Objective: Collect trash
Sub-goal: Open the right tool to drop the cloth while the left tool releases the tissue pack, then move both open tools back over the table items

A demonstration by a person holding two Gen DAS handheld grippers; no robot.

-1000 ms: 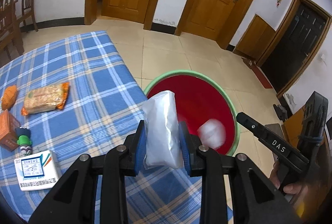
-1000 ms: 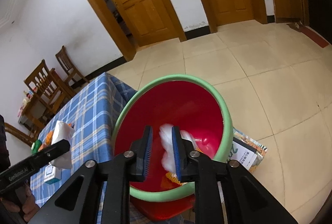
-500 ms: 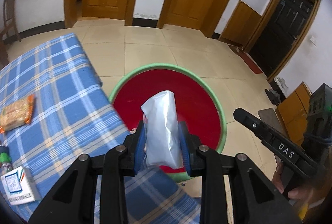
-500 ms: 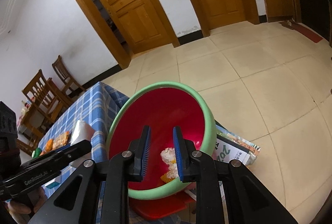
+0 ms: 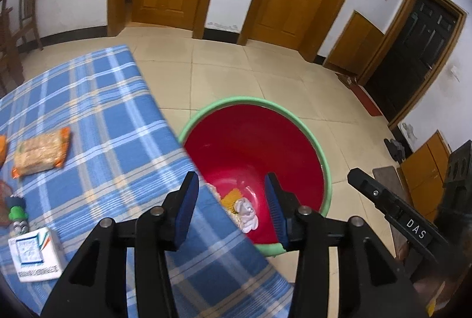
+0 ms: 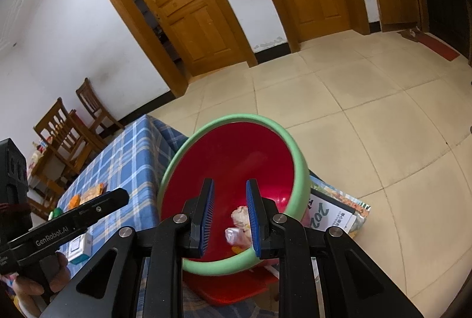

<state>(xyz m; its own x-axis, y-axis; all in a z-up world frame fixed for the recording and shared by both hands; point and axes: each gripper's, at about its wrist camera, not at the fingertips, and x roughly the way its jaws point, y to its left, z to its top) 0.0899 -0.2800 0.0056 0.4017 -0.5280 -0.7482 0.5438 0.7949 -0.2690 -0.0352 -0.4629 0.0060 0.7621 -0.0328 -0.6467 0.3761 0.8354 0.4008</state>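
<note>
A red bin with a green rim (image 5: pixel 295 123) stands on the floor against the corner of the blue checked table (image 5: pixel 103 111). My left gripper (image 5: pixel 231 176) hangs over the bin's near side; its jaws are opening with nothing between them. Crumpled white tissue (image 5: pixel 246 212) and a yellow scrap (image 5: pixel 231 197) lie at the bottom. In the right wrist view, a shiny crumpled packet (image 6: pixel 233 235) lies inside the bin (image 6: pixel 298 159). My right gripper (image 6: pixel 229 182) stands above that near rim, its blue pads a narrow gap apart and holding nothing.
On the table lie an orange cracker packet (image 5: pixel 41 151), a white box (image 5: pixel 35 256) and a green-capped bottle (image 5: pixel 17 214). A printed calendar (image 6: pixel 333 212) lies on the floor under the bin. Wooden chairs (image 6: pixel 65 123) stand behind the table. Tiled floor spreads beyond.
The left jaws have opened and the silver bag they held is gone from between them. Before that, the white tissue at the right gripper fell into the bin.
</note>
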